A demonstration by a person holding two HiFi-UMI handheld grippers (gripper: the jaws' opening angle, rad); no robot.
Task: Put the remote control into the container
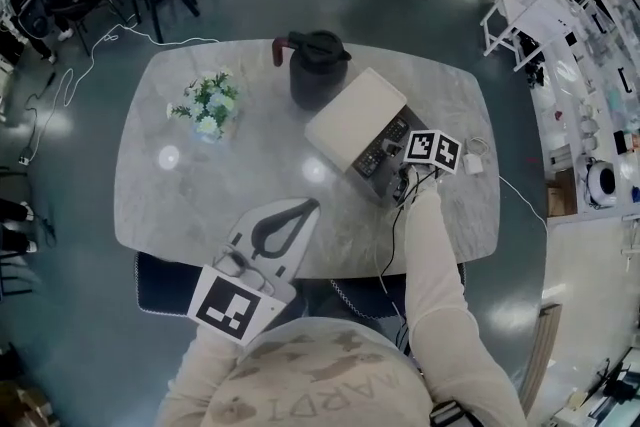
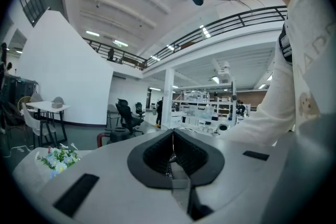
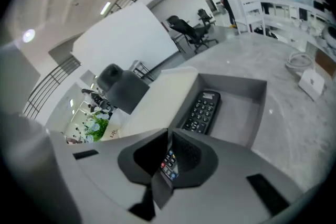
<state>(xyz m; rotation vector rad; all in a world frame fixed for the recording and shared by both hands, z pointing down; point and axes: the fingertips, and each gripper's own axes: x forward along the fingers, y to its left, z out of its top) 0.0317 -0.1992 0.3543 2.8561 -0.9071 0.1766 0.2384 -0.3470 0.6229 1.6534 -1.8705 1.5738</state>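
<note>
Far left on the pale marble surface point(image 1: 150, 175): a small bunch of white and blue flowers point(image 1: 208, 105), standing well apart from everything else.

Nearer the person, at the front edge: left tool point(image 1: 310, 206), lifted off the surface and pointing up toward the room. Jaws pressed together along their whole length, with nothing between them. Touches none of the objects.

Past the middle, toward the far edge: black jug point(image 1: 318, 70) with a reddish handle on its left side, upright, just behind the container.

Right of centre: grey container point(image 3: 236, 85), open on its near right side, with a beige lid point(image 1: 355, 115) covering its left part. Inside, flat on the floor of the box: a black remote point(image 3: 202, 111), keypad up, lying close along the lid's edge.

At the container's near rim: right tool point(image 3: 169, 134), held by a cream-sleeved arm point(image 1: 430, 255) reaching in from below. Jaws closed on the remote control point(image 3: 169, 161), a slim one with coloured buttons showing in the narrow slot between the pads. Hangs above the front lip of the box, near the black remote but apart from it, not yet laid inside.

Far right on the surface: white charger point(image 1: 473, 162) with a coiled cable point(image 3: 299, 63), just beside the right tool's marker cube, clear of the container.
</note>
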